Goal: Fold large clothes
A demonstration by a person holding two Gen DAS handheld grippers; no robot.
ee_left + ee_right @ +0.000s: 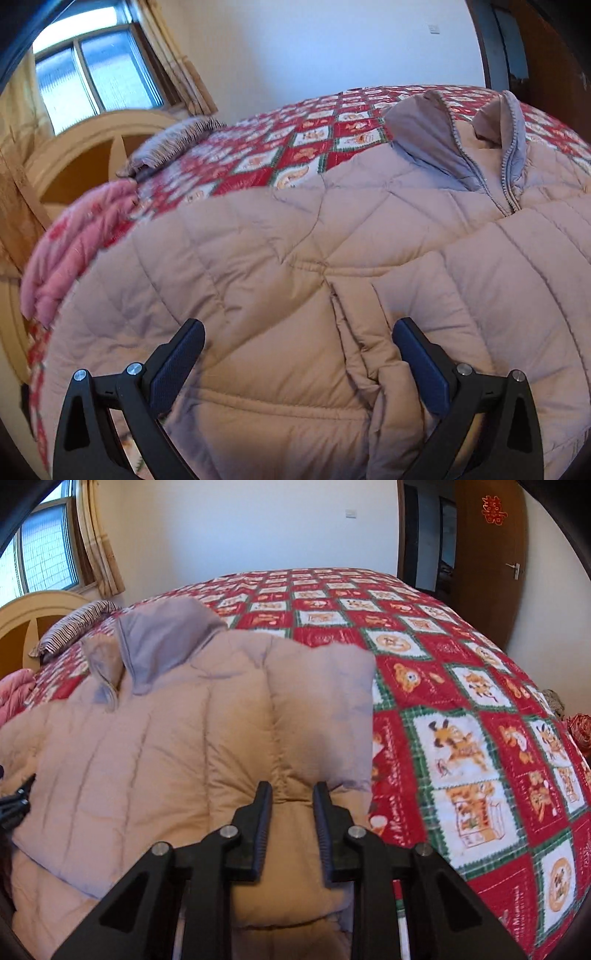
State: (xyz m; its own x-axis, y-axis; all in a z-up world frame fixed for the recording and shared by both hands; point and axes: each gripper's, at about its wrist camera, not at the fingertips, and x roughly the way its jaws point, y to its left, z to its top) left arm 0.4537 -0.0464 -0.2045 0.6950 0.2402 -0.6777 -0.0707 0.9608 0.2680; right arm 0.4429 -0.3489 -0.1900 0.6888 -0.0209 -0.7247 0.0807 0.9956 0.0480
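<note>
A beige quilted puffer jacket (280, 258) lies front up on the bed, its collar and open zipper (506, 162) toward the far side. My left gripper (299, 332) is open, just above the jacket's lower body, and holds nothing. In the right wrist view the same jacket (155, 731) has a sleeve or side panel (295, 709) folded over its body. My right gripper (291, 794) is narrowed onto a puffed fold of that panel and grips it. The left gripper's edge (14, 805) shows at the far left of this view.
The bed carries a red, white and green patchwork quilt (461, 716). A striped pillow (74, 624) and a pink blanket (74, 251) lie by the cream headboard (92, 147). A window (96, 77) is at the left, a wooden door (491, 572) at the right.
</note>
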